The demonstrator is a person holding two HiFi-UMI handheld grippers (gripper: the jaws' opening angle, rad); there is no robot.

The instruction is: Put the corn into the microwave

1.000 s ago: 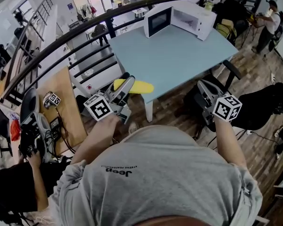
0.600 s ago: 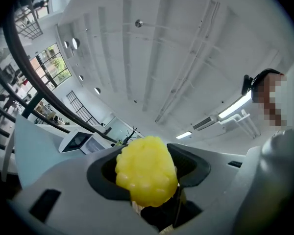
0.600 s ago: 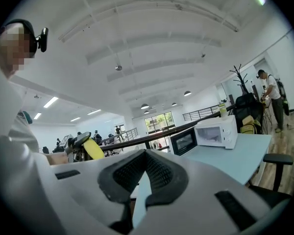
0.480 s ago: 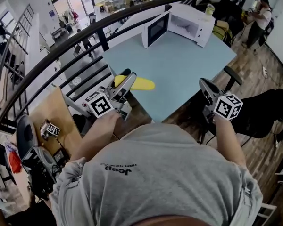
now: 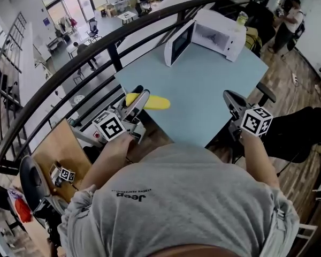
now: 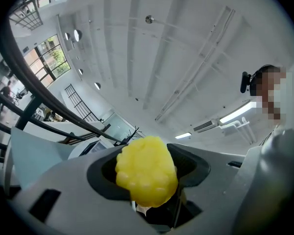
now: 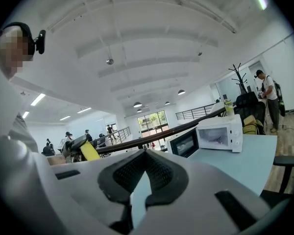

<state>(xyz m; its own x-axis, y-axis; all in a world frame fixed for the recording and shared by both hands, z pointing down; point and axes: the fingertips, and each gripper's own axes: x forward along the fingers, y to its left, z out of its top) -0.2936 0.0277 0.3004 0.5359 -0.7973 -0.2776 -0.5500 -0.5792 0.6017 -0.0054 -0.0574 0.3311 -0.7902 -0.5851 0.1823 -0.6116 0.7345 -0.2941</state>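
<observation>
A yellow corn [image 5: 152, 102] sticks out between the jaws of my left gripper [image 5: 140, 93], over the near left corner of the light blue table [image 5: 214, 90]. In the left gripper view the corn's [image 6: 147, 175] end fills the gap, and the left gripper [image 6: 148, 156] is shut on it. The white microwave [image 5: 219, 33] stands at the table's far end with its door [image 5: 177, 43] swung open. My right gripper [image 5: 228, 95] hangs off the table's right edge, shut with nothing in it. The right gripper view shows the right gripper's [image 7: 143, 155] pads meeting, with the microwave [image 7: 219, 132] ahead.
A black railing [image 5: 96, 47] curves behind the table on the left. An office chair [image 5: 265, 87] stands by the table's right edge. A person [image 5: 288, 16] stands at the far right. A bottle [image 5: 242, 18] sits on the microwave. A wooden desk [image 5: 59, 149] lies low left.
Both grippers and the camera have moved toward the table, so the table and microwave are nearer. The corn has stayed in the left gripper. The right gripper has stayed shut.
</observation>
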